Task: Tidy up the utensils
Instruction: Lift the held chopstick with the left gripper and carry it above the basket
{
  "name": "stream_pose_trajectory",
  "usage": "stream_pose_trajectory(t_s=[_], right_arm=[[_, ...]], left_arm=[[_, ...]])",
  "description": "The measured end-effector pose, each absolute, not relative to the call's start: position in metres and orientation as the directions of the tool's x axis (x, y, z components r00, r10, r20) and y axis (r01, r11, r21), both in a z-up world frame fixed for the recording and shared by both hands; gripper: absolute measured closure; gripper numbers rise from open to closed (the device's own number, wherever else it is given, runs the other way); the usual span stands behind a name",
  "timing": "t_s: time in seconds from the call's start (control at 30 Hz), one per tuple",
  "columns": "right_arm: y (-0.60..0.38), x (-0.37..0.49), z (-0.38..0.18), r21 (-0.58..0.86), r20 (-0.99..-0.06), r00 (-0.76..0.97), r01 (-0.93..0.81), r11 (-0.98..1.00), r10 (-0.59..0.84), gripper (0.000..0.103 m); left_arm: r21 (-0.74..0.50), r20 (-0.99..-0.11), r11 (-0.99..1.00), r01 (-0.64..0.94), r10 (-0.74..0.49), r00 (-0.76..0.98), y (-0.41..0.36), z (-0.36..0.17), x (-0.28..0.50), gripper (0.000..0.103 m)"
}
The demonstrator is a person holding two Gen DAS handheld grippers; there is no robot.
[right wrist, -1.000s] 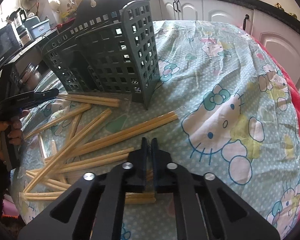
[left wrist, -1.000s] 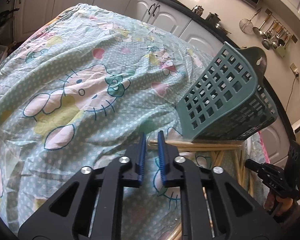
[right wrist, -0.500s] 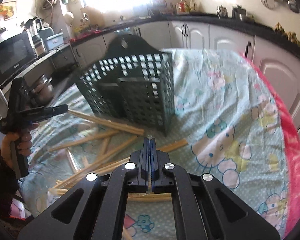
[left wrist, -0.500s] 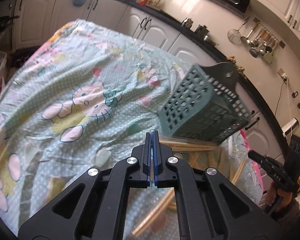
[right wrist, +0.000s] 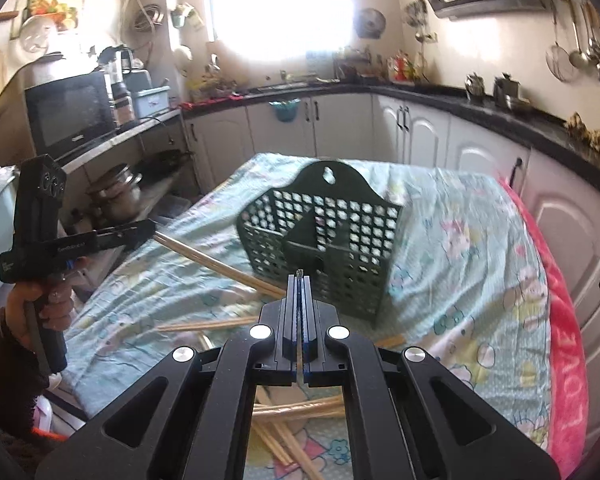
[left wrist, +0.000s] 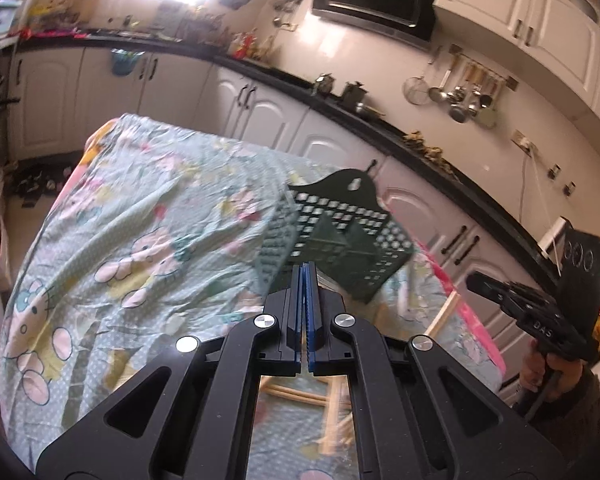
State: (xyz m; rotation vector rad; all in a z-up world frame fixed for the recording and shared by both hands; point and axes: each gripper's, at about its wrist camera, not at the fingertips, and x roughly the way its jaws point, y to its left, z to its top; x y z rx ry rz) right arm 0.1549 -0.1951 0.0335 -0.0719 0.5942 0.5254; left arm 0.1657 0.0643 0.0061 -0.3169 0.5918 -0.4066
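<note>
Where each tool (right wrist: 300, 276) hides them, chopsticks (right wrist: 204, 324) blur.

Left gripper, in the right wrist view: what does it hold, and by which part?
The left gripper pinches wooden chopsticks at one end.

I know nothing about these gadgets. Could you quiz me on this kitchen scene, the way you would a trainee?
1. Where are the wooden chopsticks? A in the basket; B scattered on the tablecloth; C on the counter.
2. True or false: both grippers' jaws stand wide open.
3. Which word is printed on the pink blanket?

Key: 1 B, they lie in front of the green basket. 2 False, the left gripper and the right gripper are both shut. 3 LOVE.
</note>
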Motion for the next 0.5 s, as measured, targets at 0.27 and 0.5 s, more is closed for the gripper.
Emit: stream_pose_trajectory(t_s=[0.27,0.5], right_arm=[[-0.181,0.140,0.058,0.053,-0.505,0.712,-0.539,0.840,0.489,0.101],[-0.177,0.133,0.081,0.029,-0.468,0.725,-0.559,0.829,0.505,0.101]], left_arm=[[-0.366,-0.453,0.871,0.326,-0.473,0.755,0.043,0.031,0.151,0.103],[-0.352,-0.412,0.859,0.372,-0.500,0.762,0.034,0.060,0.147,0.103]])
